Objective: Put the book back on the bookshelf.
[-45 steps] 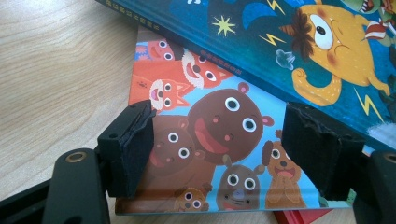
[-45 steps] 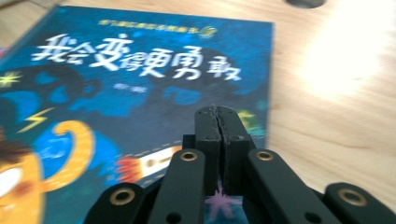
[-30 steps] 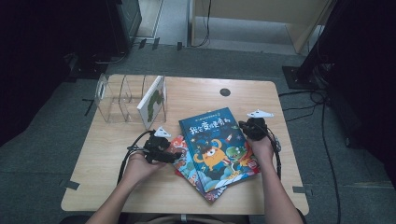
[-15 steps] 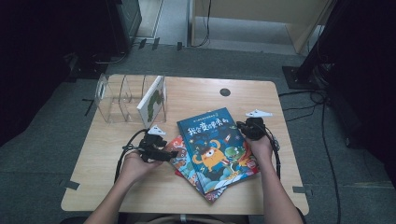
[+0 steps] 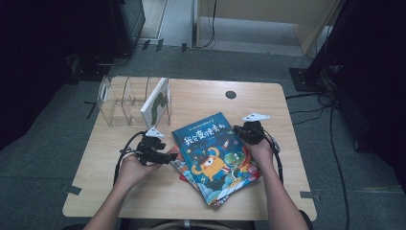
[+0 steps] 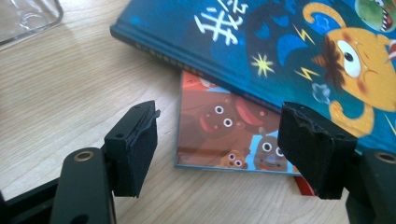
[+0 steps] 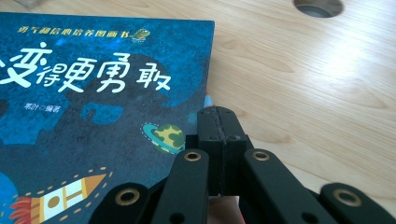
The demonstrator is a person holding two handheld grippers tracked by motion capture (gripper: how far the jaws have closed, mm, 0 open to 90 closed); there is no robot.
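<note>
Left hand-held gripper (image 6: 217, 140) is held with jaws apart at the near left corner of the book stack; right hand-held gripper (image 7: 219, 126) is pressed together at the right edge of the blue picture book (image 5: 216, 153). The book is judged stiff, light and glossy, best gripped at the edge. Red book (image 6: 219, 135) is underneath; acrylic book rack (image 5: 125, 98) stands far left on the desk (image 5: 201, 98).

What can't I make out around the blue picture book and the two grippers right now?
- Books under the blue hardcover picture book: how many, high view; it covers them.
- Right gripper: whether its shut pads pinch the cover's edge; the jaws hide it.
- Upright white book in the clear rack: cover too small.
</note>
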